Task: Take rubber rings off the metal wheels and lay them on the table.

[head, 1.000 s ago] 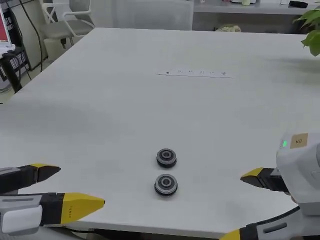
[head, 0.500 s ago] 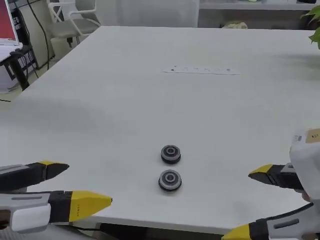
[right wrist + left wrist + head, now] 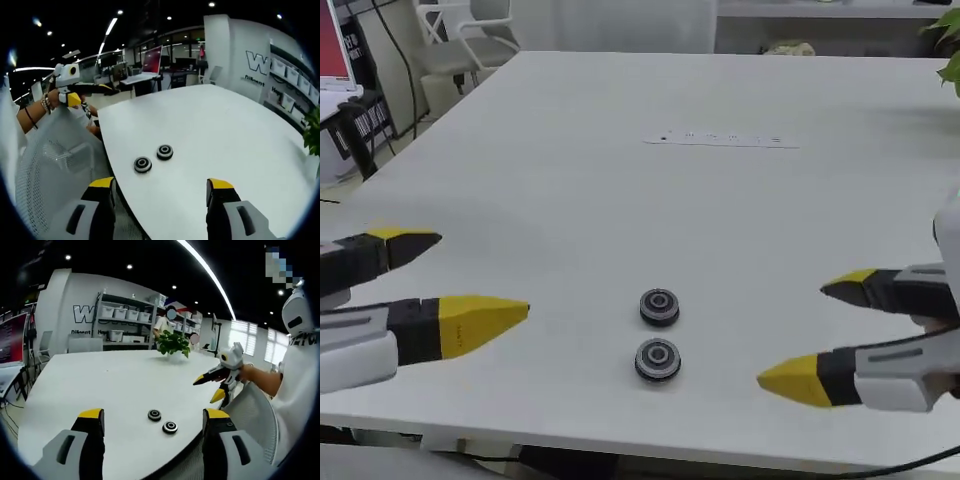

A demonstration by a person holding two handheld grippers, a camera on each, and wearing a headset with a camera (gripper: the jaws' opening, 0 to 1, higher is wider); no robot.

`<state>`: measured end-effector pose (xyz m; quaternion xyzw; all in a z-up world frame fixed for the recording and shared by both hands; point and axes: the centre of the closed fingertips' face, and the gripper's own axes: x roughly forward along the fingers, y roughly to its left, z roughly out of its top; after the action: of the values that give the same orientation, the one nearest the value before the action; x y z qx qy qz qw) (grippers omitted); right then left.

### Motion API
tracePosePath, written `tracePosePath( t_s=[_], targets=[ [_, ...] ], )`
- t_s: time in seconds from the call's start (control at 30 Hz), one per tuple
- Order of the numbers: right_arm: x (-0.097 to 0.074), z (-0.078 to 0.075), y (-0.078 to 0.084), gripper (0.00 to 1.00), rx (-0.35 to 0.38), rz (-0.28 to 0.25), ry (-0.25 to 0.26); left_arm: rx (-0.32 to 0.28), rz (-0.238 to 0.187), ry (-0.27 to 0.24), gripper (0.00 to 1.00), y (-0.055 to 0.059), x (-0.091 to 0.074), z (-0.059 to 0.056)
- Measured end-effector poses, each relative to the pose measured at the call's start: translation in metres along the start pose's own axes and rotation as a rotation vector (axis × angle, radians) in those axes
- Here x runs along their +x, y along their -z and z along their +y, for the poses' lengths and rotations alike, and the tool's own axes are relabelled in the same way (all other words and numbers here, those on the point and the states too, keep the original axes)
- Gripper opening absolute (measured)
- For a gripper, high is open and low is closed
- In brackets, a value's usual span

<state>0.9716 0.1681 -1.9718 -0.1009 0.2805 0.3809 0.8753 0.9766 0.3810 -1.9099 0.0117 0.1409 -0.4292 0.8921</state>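
Rubber-ringed round metal wheels (image 3: 659, 307) sit between spread left tongs (image 3: 483, 274) and spread right tongs (image 3: 791, 333).

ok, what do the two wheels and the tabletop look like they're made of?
Far wheel and near wheel: grey, slightly shiny hub that looks like metal, with a dark matte band around the rim, likely rubber; too small to be sure. Table: pale grey, smooth matte top with only soft reflections, probably laminate or painted board.
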Motion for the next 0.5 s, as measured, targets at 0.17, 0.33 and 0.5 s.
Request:
tracePosePath(
  t_s=[0.17,0.33,0.5],
  targets=[
    [0.004,-0.003,-0.05,0.71,-0.033,-0.099,-0.009,0.096,0.05,0.058,0.77,-0.005,0.008,-0.008],
    [0.017,0.005,-0.083,0.62,-0.153,-0.13,-0.05,0.165,0.077,0.116,0.71,-0.015,0.018,-0.017],
    [0.036,0.009,-0.103,0.6,-0.192,-0.173,-0.095,0.196,0.034,0.159,0.69,-0.031,0.032,-0.021]
  ],
)
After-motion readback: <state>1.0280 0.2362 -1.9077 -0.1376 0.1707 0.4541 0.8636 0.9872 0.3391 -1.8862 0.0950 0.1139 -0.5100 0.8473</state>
